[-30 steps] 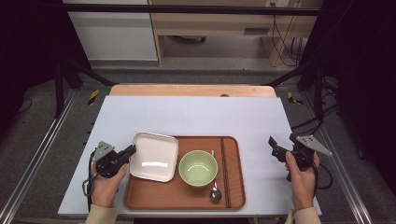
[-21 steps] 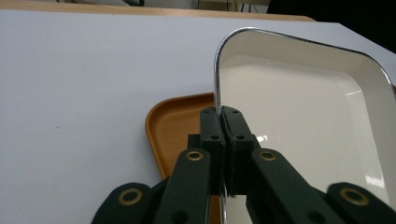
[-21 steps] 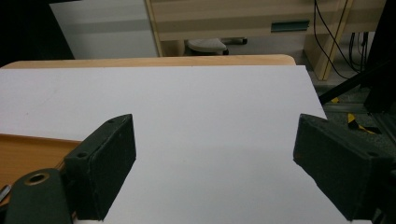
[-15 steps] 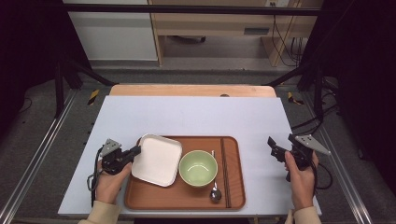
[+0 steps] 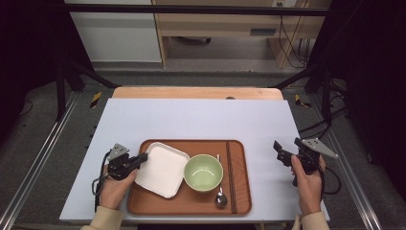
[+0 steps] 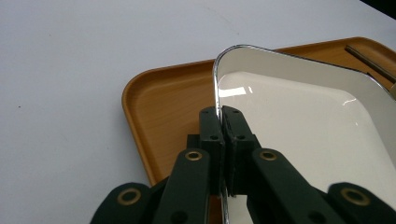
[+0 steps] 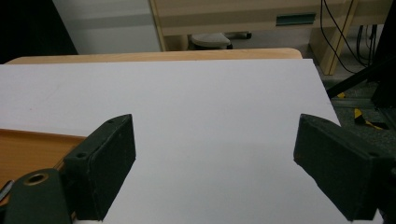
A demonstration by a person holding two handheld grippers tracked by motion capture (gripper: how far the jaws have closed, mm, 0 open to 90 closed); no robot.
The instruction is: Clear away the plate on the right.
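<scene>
Seen from above, a person at a pale table (image 5: pixel 201 117) works a two-jaw tool in each hand. At far left the left gripper (image 5: pixel 142 157) is clamped on the rim of a square white plate (image 5: pixel 163 168), jaws pressed together on the thin edge at its left side, as the left gripper view confirms (image 6: pixel 220 122). The plate sits tilted at the left end of a brown wooden tray (image 5: pixel 239 191), its left edge at or just past the tray's rim; whether that side is lifted clear cannot be told.

Just right of it, close to the plate's corner, stands a green bowl (image 5: pixel 203 172), empty. A metal spoon (image 5: pixel 220 197) lies on the tray just below the bowl's right side, and dark chopsticks (image 5: pixel 231 175) run lengthwise near the tray's right end. The plate holds nothing either.

Well to the right, off the tray, the right gripper (image 5: pixel 283 154) hovers over bare table with jaws wide apart and nothing between them.

The likely risk: a pinch on so narrow and glossy a rim may slip, letting the plate drop or swing into the bowl beside it.
</scene>
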